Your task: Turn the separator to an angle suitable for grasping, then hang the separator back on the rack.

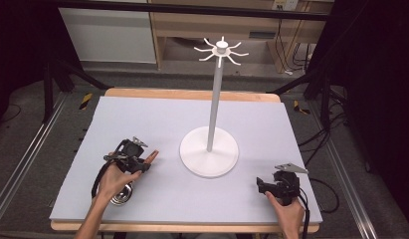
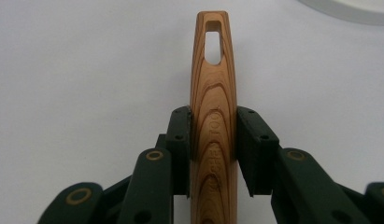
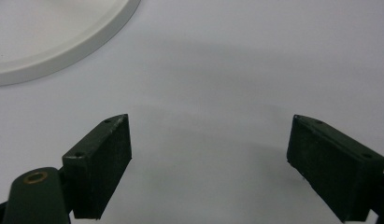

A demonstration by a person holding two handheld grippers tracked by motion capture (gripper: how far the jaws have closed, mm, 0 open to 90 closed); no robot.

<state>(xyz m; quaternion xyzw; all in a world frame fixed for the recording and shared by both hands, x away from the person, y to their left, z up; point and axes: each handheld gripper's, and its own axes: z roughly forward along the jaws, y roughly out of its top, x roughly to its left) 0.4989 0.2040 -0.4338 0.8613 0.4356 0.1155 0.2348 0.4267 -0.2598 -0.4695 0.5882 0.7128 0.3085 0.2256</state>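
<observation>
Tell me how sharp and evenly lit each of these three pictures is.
High view: soft, dark at the side edges, mat evenly lit. Left gripper view: wooden handle sharp, grain crisp. Right gripper view: open tongs slightly blurred, faint shadow on the mat between them.

wooden handle (image 2: 213, 140) | engraved text | reads "KITCHEN TOOL", partly hidden

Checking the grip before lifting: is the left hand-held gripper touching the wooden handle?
Touching. The left gripper view shows the left hand-held gripper with both pads pressed flat against the wooden handle.

a wooden-handled utensil (image 2: 213, 116) is lying left of the white stand's base (image 1: 209, 152), its slotted handle end pointing towards it.
</observation>
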